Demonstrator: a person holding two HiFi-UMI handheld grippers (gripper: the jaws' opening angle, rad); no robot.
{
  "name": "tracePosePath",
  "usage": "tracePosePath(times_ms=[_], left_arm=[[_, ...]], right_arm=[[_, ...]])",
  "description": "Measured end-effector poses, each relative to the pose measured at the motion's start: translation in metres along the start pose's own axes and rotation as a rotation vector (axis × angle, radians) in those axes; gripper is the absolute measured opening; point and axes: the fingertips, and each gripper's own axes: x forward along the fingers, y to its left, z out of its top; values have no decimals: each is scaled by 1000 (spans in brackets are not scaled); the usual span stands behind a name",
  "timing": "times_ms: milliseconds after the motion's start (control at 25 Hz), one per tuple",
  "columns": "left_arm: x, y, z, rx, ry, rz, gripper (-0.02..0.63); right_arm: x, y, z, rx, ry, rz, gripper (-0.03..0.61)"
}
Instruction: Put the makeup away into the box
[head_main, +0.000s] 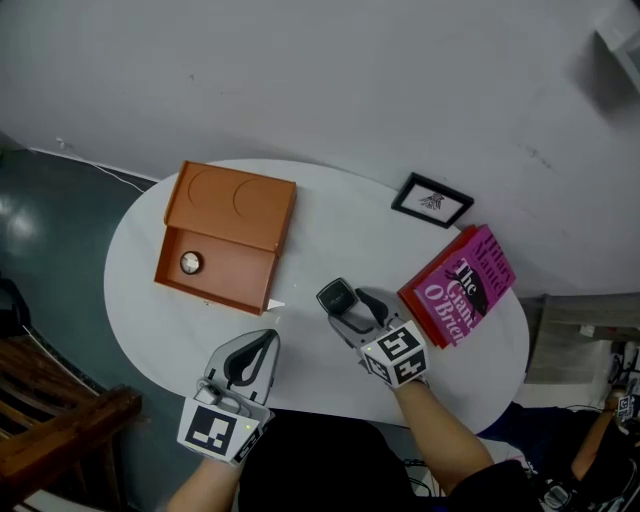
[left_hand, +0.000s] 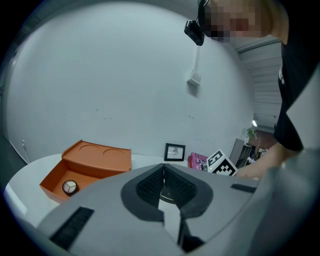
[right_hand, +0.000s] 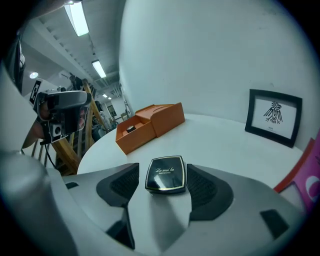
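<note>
Jaws of our right gripper (head_main: 340, 300) stand apart around the compact (right_hand: 166, 175), our left gripper (left_hand: 162, 168) closed and empty; we fear an off-centre squeeze skids it across the table (head_main: 330, 225).

Matte grey moulded shells on left gripper (head_main: 262, 345) and right gripper (head_main: 350, 300), tapering toward the tips. Black ribbed pads (right_hand: 205, 189) lining the inner faces, set in dark curved surrounds. White left cube (head_main: 213, 428) at that gripper's 7 o'clock, white right cube (head_main: 398, 353) at its gripper's 5 o'clock, both printed with black square markers. Black top (head_main: 330, 465) at 6 o'clock, forearms bare.
</note>
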Motion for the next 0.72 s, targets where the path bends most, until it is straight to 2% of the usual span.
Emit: tracePosePath(times_ms=[240,440,560,720], left_arm=[[-4,-2,0,-9,3,8,12],[-5,-5,-1,-12,3,13,12],[-7,-5,0,-14,1,20,12],[-12,-10,10,1,-14,26,12]], right_arm=[[15,0,-12,-43,82,-26,267],[28,-2,-22,-127,163,-86,275],[31,-3,-24,-174,171,-106,276],[28,-2,-24,-180,179,-92,276]])
